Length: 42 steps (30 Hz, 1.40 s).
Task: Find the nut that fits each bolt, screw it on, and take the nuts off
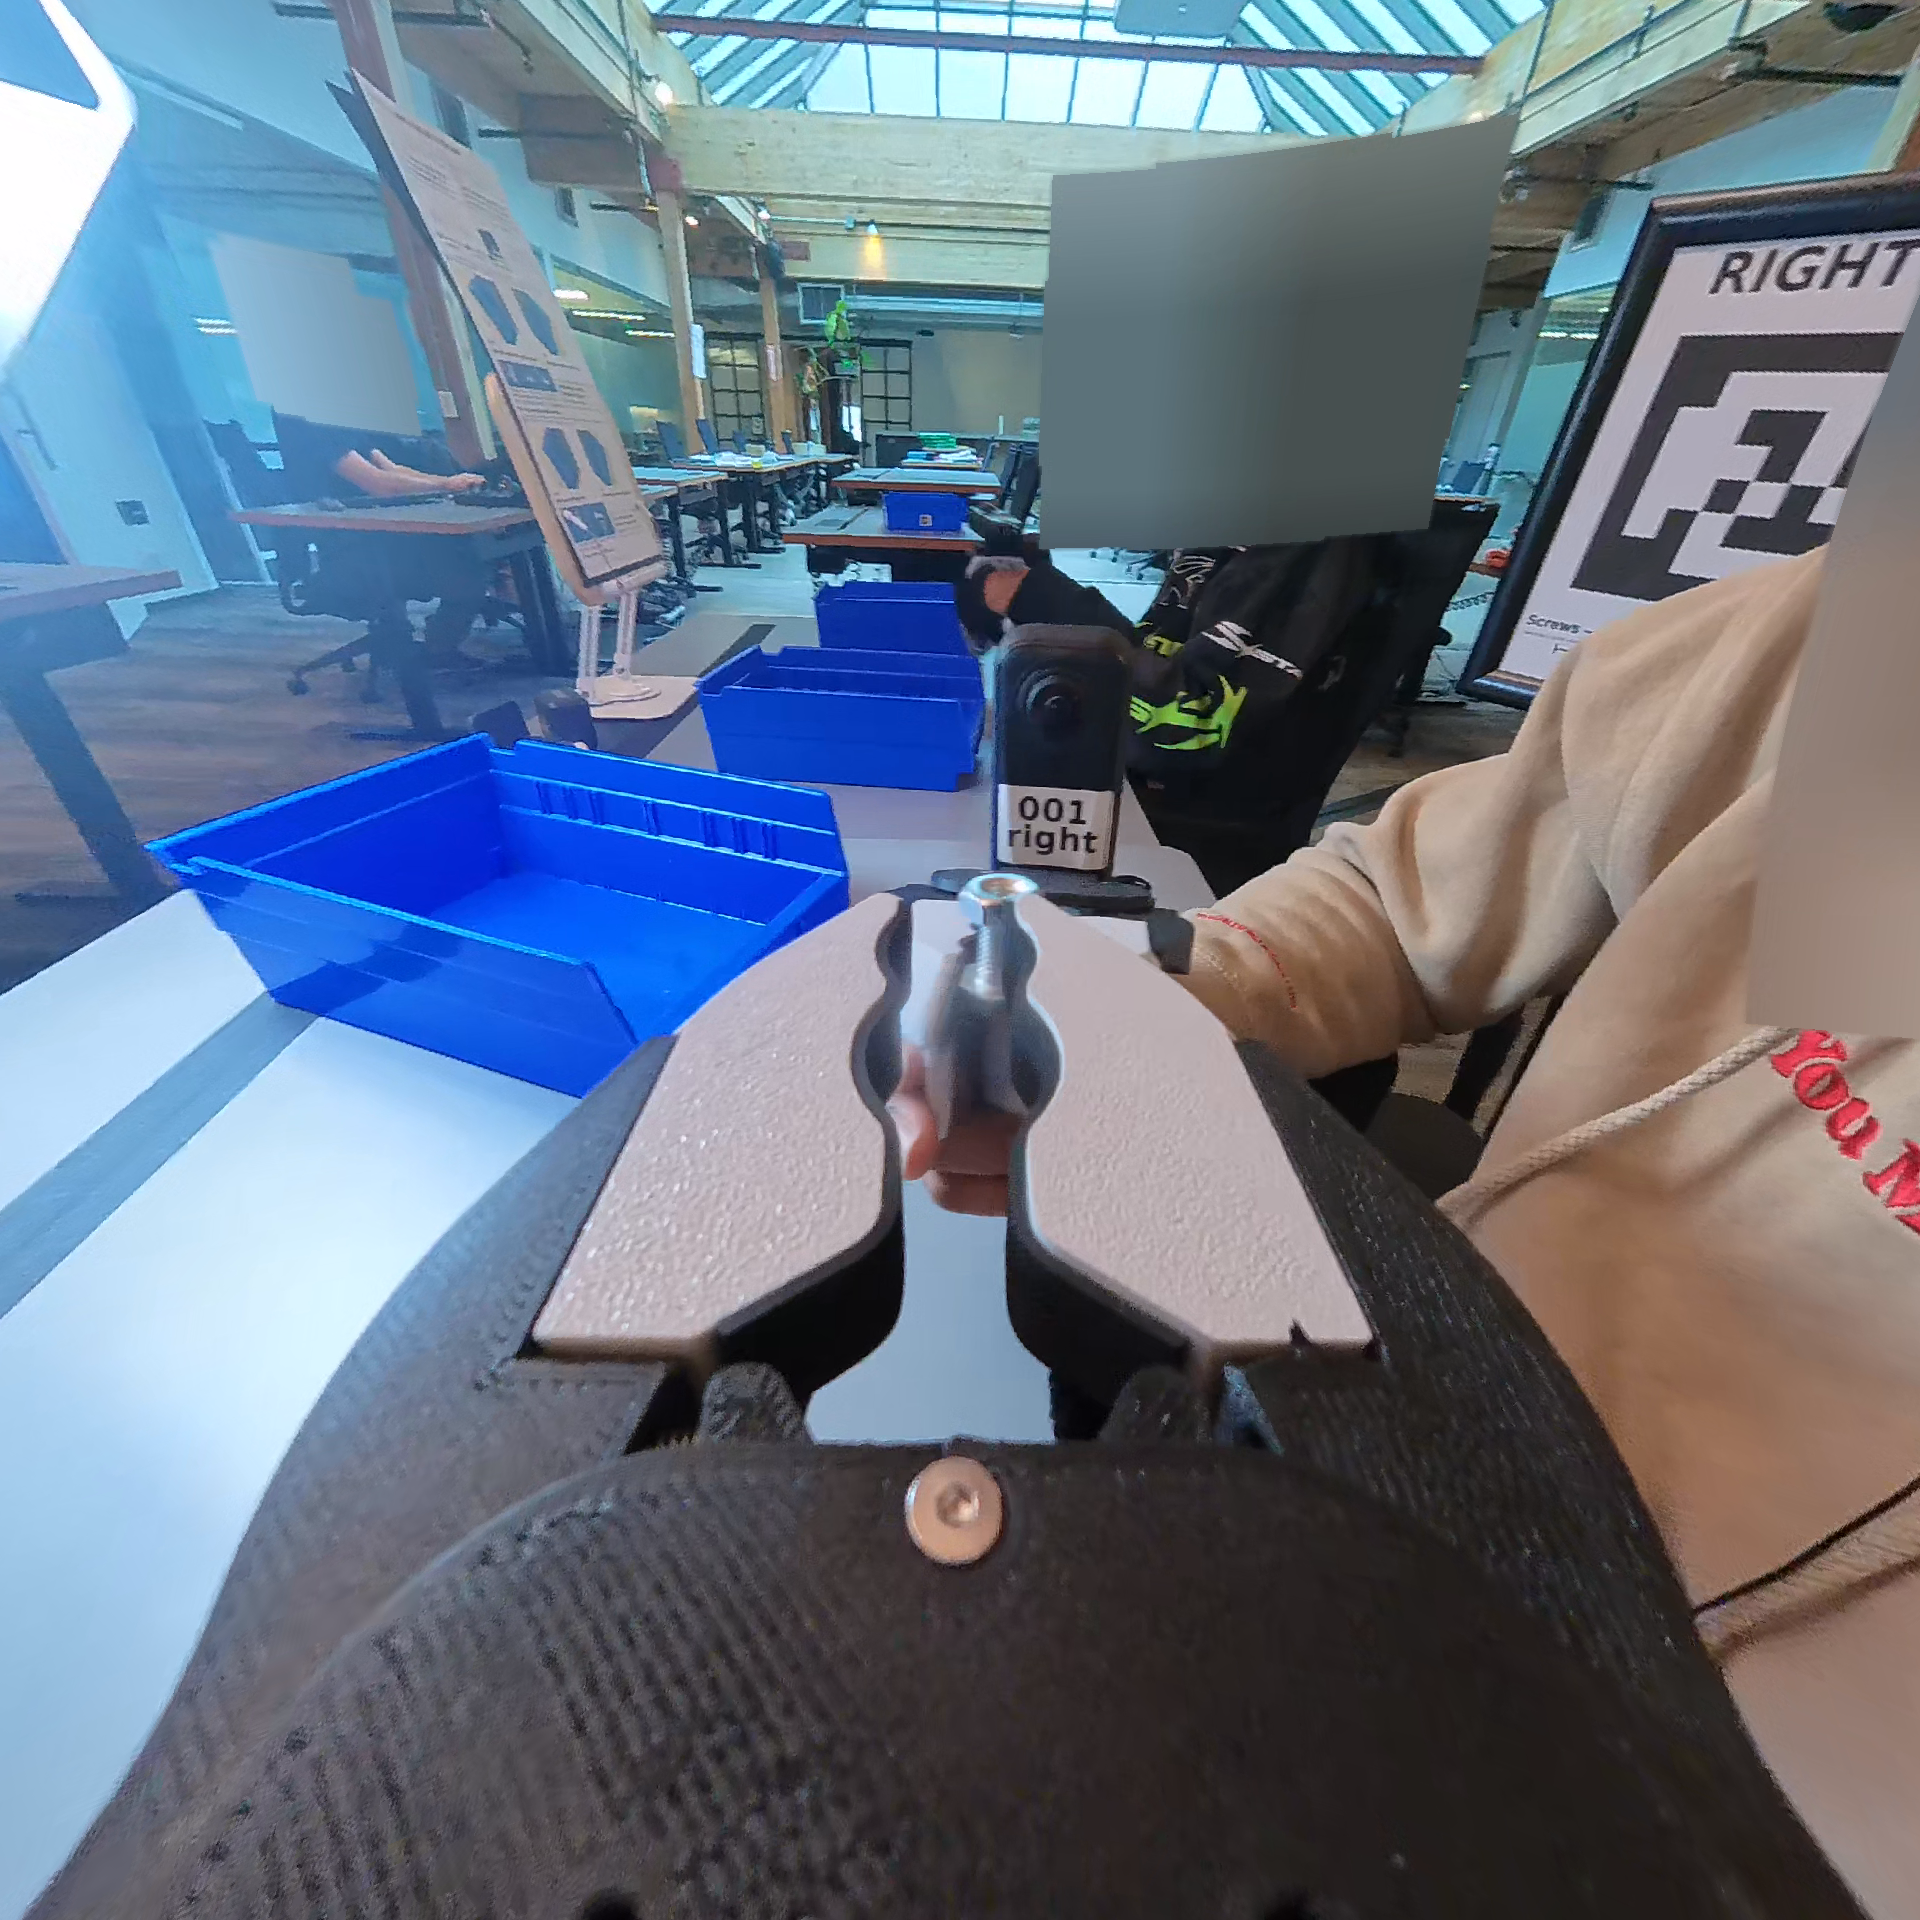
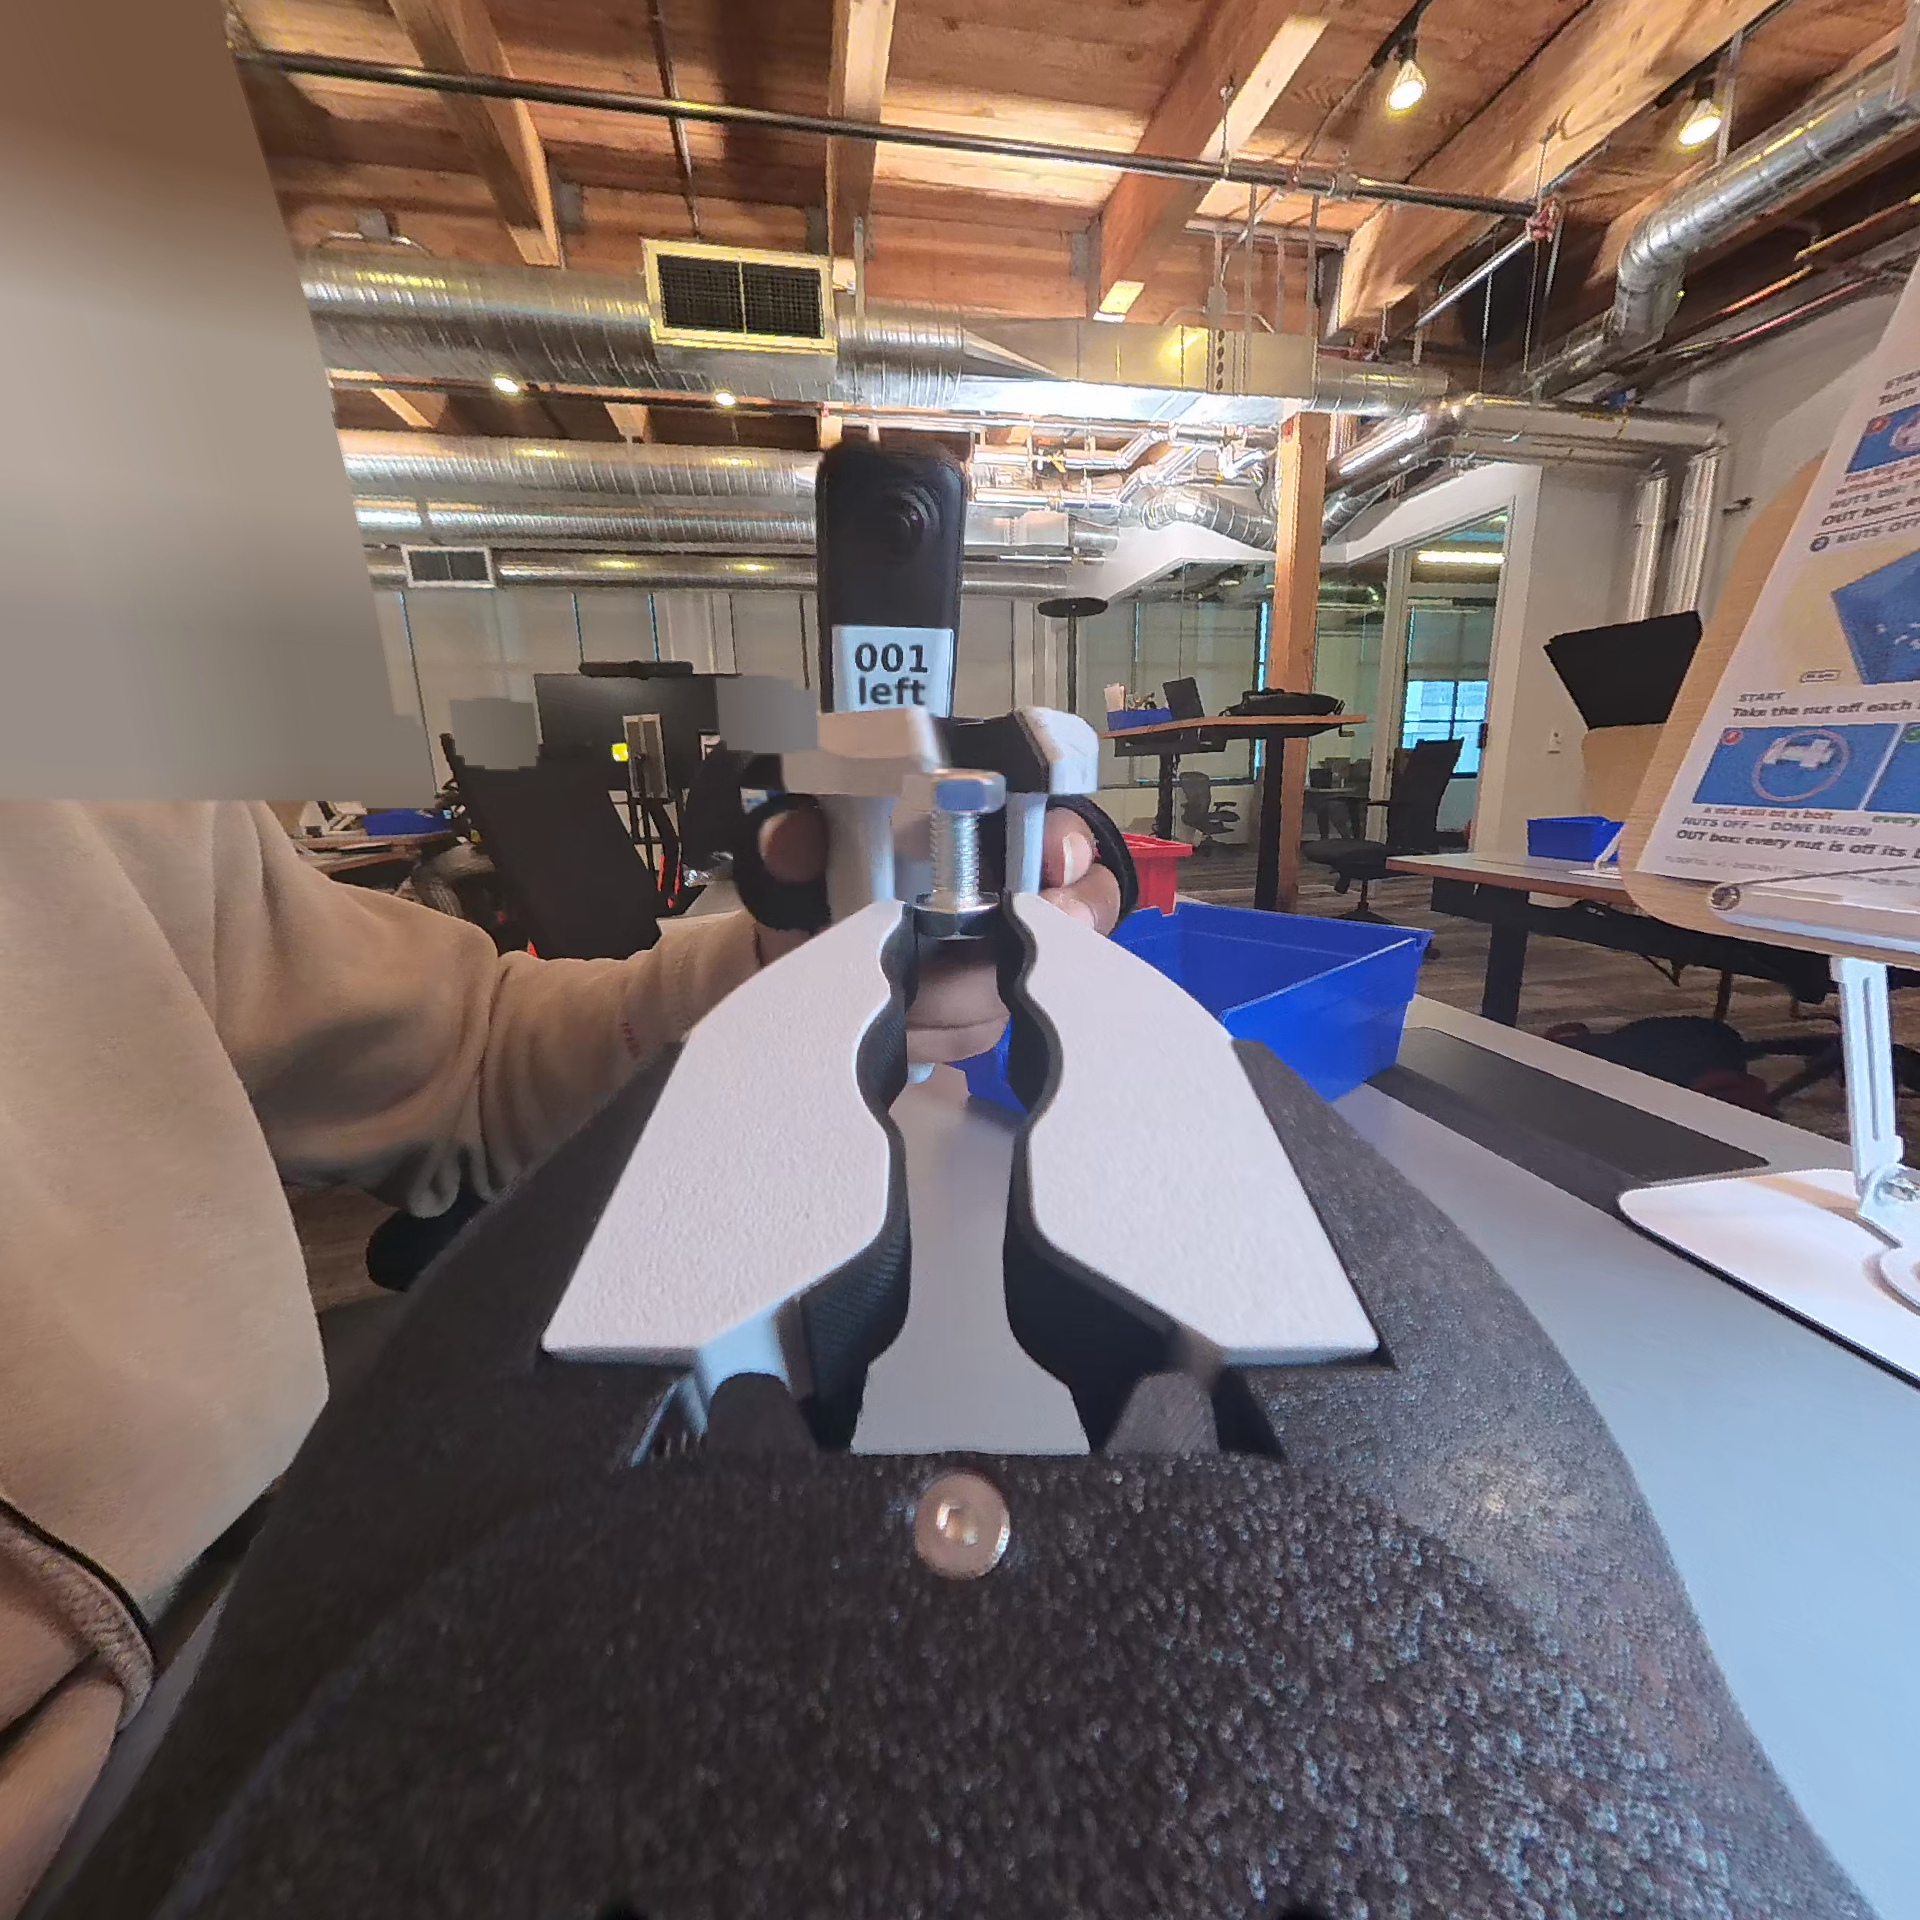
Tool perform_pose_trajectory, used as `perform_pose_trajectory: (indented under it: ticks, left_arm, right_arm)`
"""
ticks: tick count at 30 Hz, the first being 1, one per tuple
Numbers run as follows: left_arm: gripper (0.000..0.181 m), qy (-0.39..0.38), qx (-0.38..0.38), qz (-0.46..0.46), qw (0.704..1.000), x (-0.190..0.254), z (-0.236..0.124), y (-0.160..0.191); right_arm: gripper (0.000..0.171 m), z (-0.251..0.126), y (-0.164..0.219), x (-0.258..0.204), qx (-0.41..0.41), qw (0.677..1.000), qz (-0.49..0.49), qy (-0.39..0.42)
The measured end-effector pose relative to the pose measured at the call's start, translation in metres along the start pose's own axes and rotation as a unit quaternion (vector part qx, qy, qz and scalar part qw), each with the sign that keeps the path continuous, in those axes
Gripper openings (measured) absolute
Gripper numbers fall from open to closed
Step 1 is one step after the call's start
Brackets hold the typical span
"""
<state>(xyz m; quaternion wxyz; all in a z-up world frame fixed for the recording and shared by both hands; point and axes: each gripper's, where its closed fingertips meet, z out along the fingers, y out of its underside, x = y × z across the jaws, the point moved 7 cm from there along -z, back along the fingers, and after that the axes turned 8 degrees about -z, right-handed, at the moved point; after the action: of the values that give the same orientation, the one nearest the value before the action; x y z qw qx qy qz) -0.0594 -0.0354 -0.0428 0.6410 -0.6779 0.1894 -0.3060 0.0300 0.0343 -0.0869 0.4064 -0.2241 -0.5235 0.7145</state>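
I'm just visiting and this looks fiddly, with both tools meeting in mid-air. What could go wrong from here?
1. The right gripper pinches the nut only at its very fingertips, so the nut could slip out as it is turned. The blue bin sits off to the side, so it probably wouldn't catch it.
2. The left gripper holds the bolt in the air, so any tilt between the two might jam the thread.

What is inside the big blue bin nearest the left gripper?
The blue bin shows only bare blue floor and ribbed walls; nothing visible lies in it. The floor strip behind its front wall is hidden.
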Motion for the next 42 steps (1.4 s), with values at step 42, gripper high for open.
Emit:
perform_pose_trajectory:
  ticks: [42]
  left_arm:
    - [0.026,-0.096,0.065,0.001,0.993,-0.037,-0.027,-0.012]
  right_arm:
    - [0.014,0.043,0.002,0.045,-0.011,1.000,0.011,0.025]
